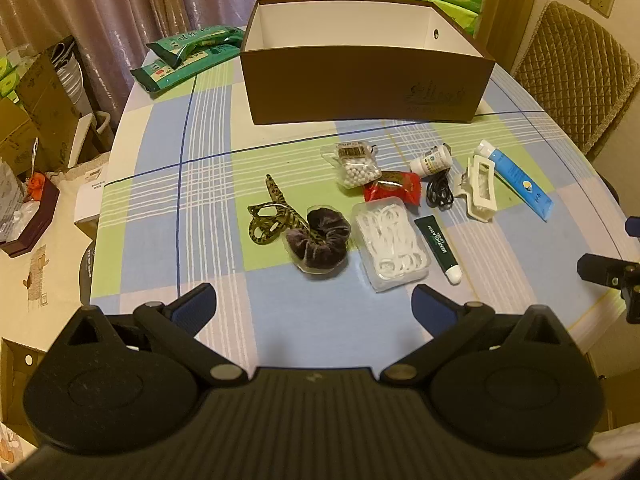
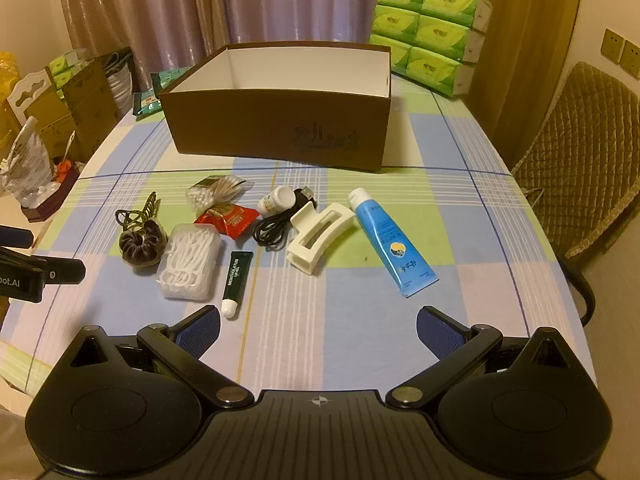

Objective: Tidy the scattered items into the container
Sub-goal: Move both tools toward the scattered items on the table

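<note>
While both tools hung above the near edge of the checked tablecloth [image 2: 320, 320], nothing had yet been picked up: the left gripper [image 1: 314, 300] and the right gripper [image 2: 318, 324] each had their blue-padded jaws spread wide and empty.

Closest to the left gripper lay a clear box of floss picks [image 1: 392, 240], a dark green tube [image 1: 438, 246] touching its side, and a brown scrunchie [image 1: 322, 238] tangled with a patterned hair tie [image 1: 272, 214]. Nearer the right gripper sat a white hair claw [image 2: 318, 238] and a blue tube [image 2: 390, 240]. Just behind those were a red packet [image 2: 228, 218], a black cable [image 2: 276, 228], a small white bottle [image 2: 276, 200] and a bag of cotton swabs [image 2: 210, 194]. Farthest stood the brown box [image 2: 280, 132], open-topped, its inside apparently empty.

The risk, as I judged it, was the crowding. The items lay touching or overlapping, so closing on one could drag a neighbour, and the cable could snag the claw or the bottle. The slick floss box might also slip from the pads, and the box's tall front wall could catch a low carry.
</note>
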